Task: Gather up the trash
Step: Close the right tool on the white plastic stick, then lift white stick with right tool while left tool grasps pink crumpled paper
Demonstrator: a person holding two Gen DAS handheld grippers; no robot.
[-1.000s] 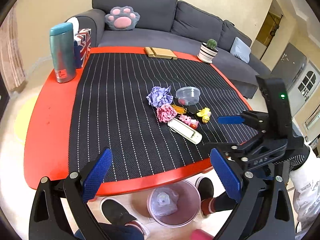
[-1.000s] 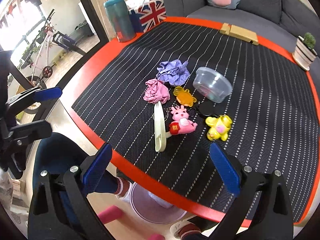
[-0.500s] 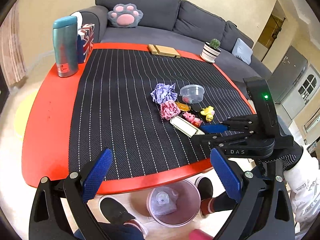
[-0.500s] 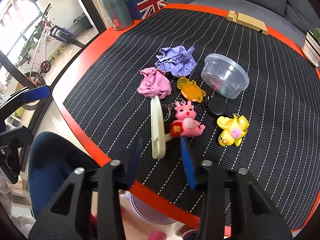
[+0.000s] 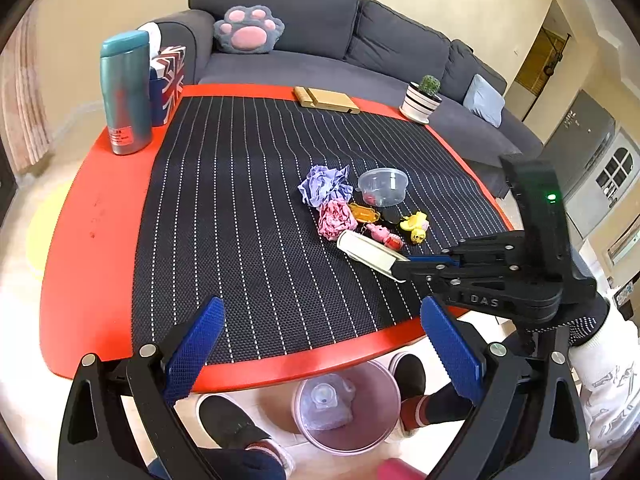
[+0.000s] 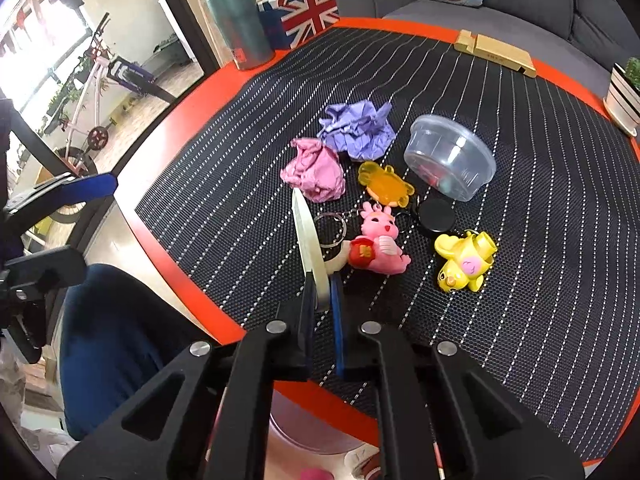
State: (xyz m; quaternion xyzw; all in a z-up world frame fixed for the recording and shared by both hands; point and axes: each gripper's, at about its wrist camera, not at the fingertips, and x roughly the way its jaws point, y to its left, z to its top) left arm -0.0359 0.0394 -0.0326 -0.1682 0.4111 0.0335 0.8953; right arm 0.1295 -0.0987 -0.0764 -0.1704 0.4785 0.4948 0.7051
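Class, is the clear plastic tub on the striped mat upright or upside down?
Upside down: the clear plastic tub rests on its wide rim, narrow base on top.

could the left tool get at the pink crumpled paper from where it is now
Probably yes. The left tool hangs open at the table's near edge, and bare mat lies between it and the pink crumpled paper. The right tool, shut on the white strip just beside the paper, could crowd it.

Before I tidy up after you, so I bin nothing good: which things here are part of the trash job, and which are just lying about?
Job:
right claw, shut on cream plastic strip
pink paper wad
purple paper wad
pink bin under the table

Lying about:
dragon keychain
duck keychain
tumbler
cactus pot
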